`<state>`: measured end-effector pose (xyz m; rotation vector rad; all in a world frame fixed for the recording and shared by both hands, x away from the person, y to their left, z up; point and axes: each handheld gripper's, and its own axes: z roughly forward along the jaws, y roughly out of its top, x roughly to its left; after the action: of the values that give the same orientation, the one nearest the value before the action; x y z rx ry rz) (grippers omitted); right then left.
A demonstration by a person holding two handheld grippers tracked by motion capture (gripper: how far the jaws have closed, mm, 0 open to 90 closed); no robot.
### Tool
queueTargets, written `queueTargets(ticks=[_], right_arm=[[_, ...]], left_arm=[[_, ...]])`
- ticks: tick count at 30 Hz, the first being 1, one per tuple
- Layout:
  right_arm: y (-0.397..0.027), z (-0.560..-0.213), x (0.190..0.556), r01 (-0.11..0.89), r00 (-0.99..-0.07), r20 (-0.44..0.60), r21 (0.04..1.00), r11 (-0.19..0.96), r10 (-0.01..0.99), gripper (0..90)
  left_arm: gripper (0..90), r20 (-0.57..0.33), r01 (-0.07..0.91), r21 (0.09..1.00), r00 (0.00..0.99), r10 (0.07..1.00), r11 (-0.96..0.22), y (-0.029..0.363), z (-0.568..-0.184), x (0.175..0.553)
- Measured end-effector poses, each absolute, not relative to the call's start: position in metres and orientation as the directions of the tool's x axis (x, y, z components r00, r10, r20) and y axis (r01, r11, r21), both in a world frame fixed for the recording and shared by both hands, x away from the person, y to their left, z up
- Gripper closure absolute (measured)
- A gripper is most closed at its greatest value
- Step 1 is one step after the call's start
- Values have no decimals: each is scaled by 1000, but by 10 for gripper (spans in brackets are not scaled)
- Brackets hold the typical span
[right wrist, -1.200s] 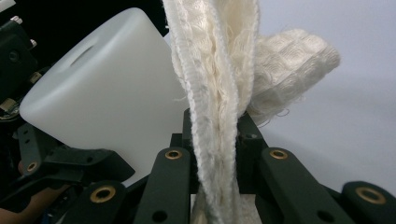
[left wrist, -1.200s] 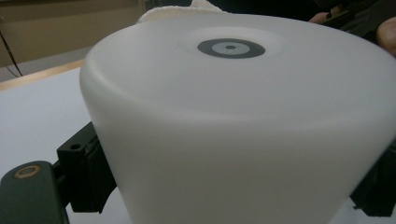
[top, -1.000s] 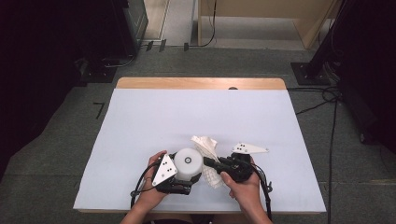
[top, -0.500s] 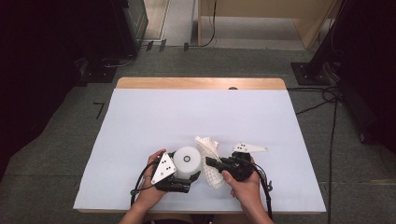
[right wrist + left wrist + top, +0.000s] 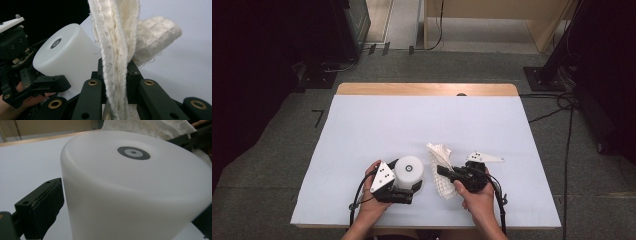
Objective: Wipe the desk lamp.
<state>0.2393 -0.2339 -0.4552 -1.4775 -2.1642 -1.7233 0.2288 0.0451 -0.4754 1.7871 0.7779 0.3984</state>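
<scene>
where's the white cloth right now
The white cloth sits near the front edge of the table, right of centre in the high view, pinched in the right gripper just right of the white cylinder.

It looked like a lab or test room, not a home. The desk [image 5: 377, 125] was covered w/ a plain pale sheet, wood edge showing at the far side. Grey carpet floor [image 5: 277, 165] w/ black tape marks, loose cables [image 5: 557, 107], dark equipment stands [image 5: 544, 75] and a light wood cabinet [image 5: 492, 20] behind.
</scene>
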Motion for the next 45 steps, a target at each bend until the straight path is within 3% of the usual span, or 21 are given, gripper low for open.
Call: queueTargets(ticks=[2, 4, 10, 13, 21, 25, 30, 37, 45], right_arm=[[-234, -455, 239, 653, -555, 521, 756, -48, 648, 791], [-234, -455, 240, 653, -552, 522, 755, -52, 650, 791], [-231, -458, 239, 657, -551, 520, 753, -45, 652, 790], [-228, -459, 239, 654, -557, 516, 755, -38, 651, 790], [-227, -455, 236, 651, -560, 518, 758, -44, 646, 791], [-225, -452, 235, 638, -575, 511, 769, -40, 639, 791], [-220, -447, 231, 628, -602, 507, 778, -26, 616, 792], [-219, -427, 223, 571, -641, 450, 821, -5, 622, 790], [-226, -422, 223, 575, -626, 483, 816, -55, 612, 791]], left_arm=[[0, -105, 319, 930, 707, 700, -182, 42, -475, 226], [0, -69, 340, 921, 621, 781, -189, 30, -480, 220], [0, 5, 369, 897, 543, 840, -243, 15, -490, 218], [81, 15, 342, 906, 560, 828, -248, 16, -489, 216], [82, 25, 297, 913, 642, 766, -279, 25, -477, 219], [82, 7, 223, 941, 742, 671, -256, 31, -465, 217], [83, -80, 271, 940, 764, 640, -207, 33, -464, 221], [83, -35, 223, 953, 756, 654, -207, 37, -458, 219], [83, -18, 227, 947, 748, 664, -229, 40, -458, 221]])
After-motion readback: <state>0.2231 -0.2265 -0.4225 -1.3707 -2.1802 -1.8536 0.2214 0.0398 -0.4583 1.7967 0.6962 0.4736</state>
